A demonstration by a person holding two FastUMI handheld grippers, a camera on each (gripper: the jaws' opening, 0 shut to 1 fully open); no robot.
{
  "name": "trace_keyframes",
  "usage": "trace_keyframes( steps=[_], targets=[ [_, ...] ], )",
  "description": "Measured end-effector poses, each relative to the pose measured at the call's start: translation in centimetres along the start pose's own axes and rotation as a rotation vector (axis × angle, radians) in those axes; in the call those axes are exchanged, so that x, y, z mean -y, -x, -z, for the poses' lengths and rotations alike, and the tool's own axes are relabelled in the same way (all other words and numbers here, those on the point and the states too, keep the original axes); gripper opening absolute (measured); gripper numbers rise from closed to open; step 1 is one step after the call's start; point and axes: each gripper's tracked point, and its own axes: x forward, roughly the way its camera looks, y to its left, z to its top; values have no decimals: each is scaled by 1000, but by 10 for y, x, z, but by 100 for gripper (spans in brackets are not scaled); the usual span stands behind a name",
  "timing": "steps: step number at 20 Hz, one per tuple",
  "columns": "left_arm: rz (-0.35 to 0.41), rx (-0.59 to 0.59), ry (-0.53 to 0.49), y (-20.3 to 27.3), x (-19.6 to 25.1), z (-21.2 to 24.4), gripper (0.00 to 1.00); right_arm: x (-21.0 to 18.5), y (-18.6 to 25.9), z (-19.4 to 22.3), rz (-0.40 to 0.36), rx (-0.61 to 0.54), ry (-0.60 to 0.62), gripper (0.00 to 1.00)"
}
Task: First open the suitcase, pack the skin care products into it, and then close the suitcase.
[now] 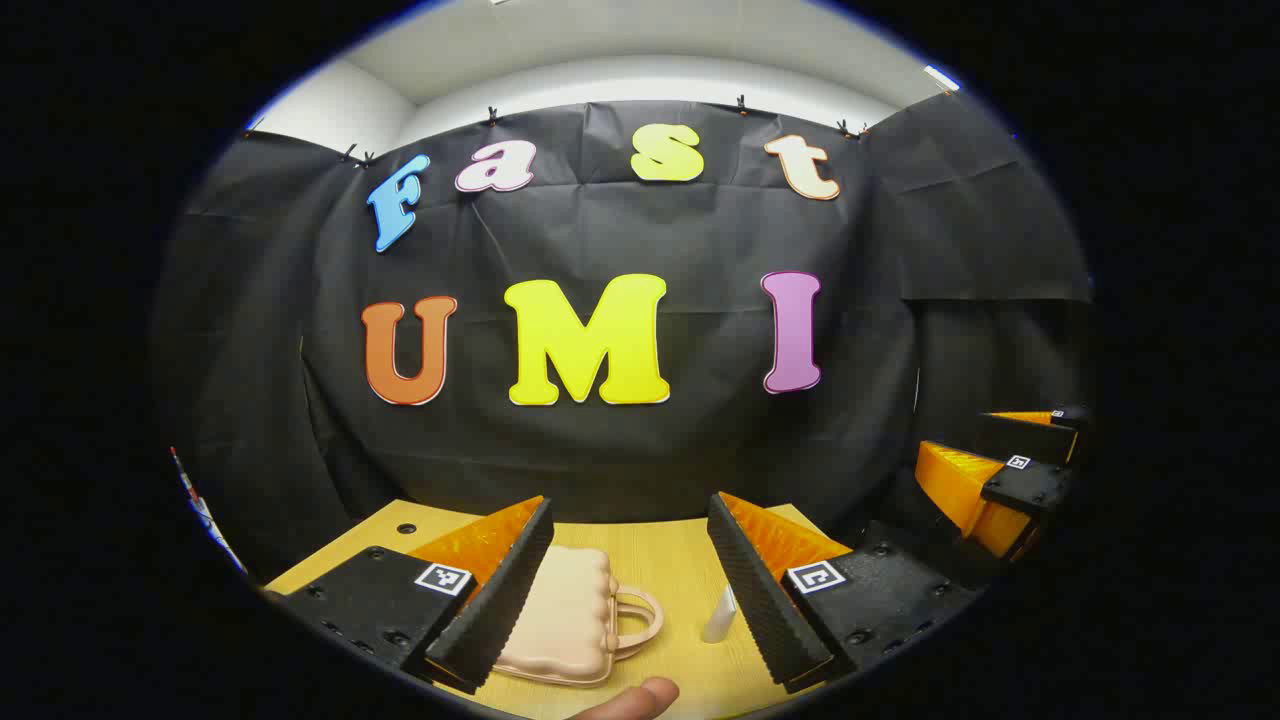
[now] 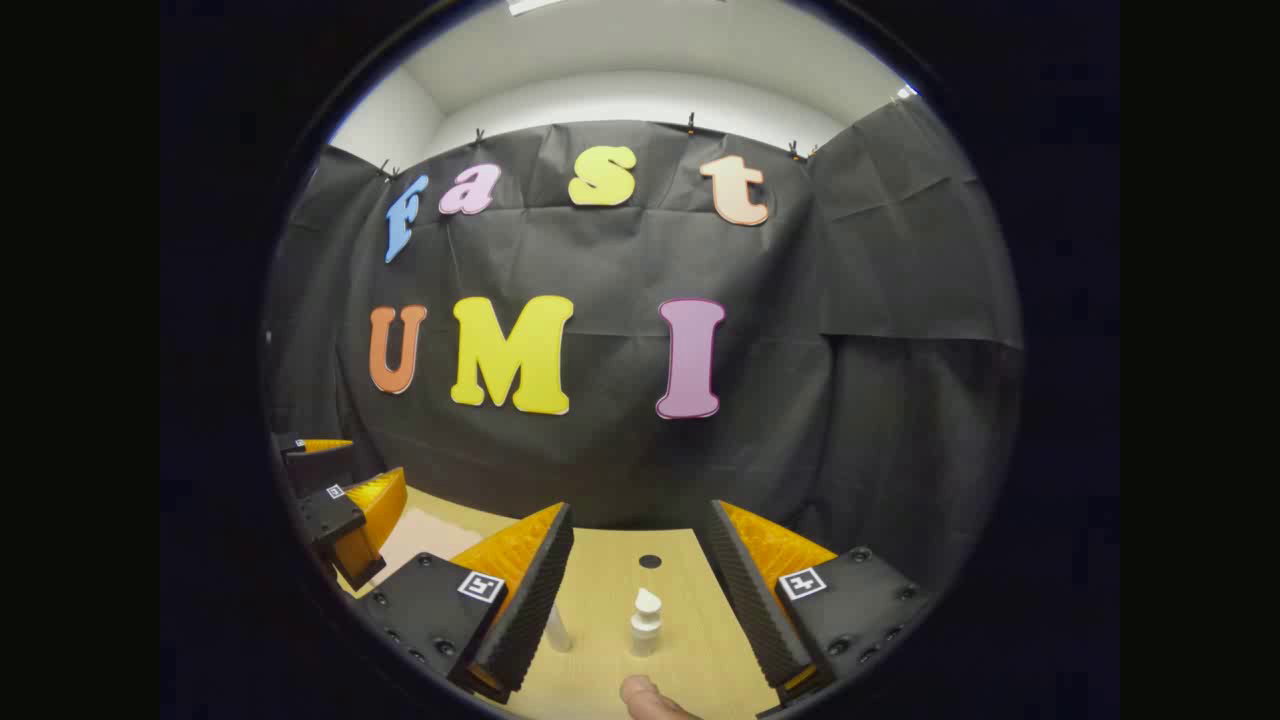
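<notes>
Peach-pink plastic suitcase (image 1: 560,615) lies shut on the wooden surface (image 1: 670,560), handle toward the middle, in the left gripper view, with the left claw (image 1: 630,590) spread wide above it and pinching nothing. A small white tube (image 1: 720,612) stands just beside it; a careless swing at the lid could topple that.

Right gripper view: right claw (image 2: 640,600) spread too, a white pump bottle (image 2: 646,622) upright between its fingers. Close off-centre and it tips. No readable labels on either product.
</notes>
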Motion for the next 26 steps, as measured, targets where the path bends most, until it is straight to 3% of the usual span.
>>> trace_keyframes(
  steps=[17, 20, 26],
  targets=[
    [-22, -33, 8, -10, 8, 19, 99, 7, -10, 4, -9, 1, 52, 81],
    [-30, -18, -44, -17, 7, 29, 98, 20, -13, 7, 9, 0, 57, 81],
    [-42, -46, -258, -31, 3, 84, 100, 75, -12, 17, 90, -4, 61, 81]
  ],
)
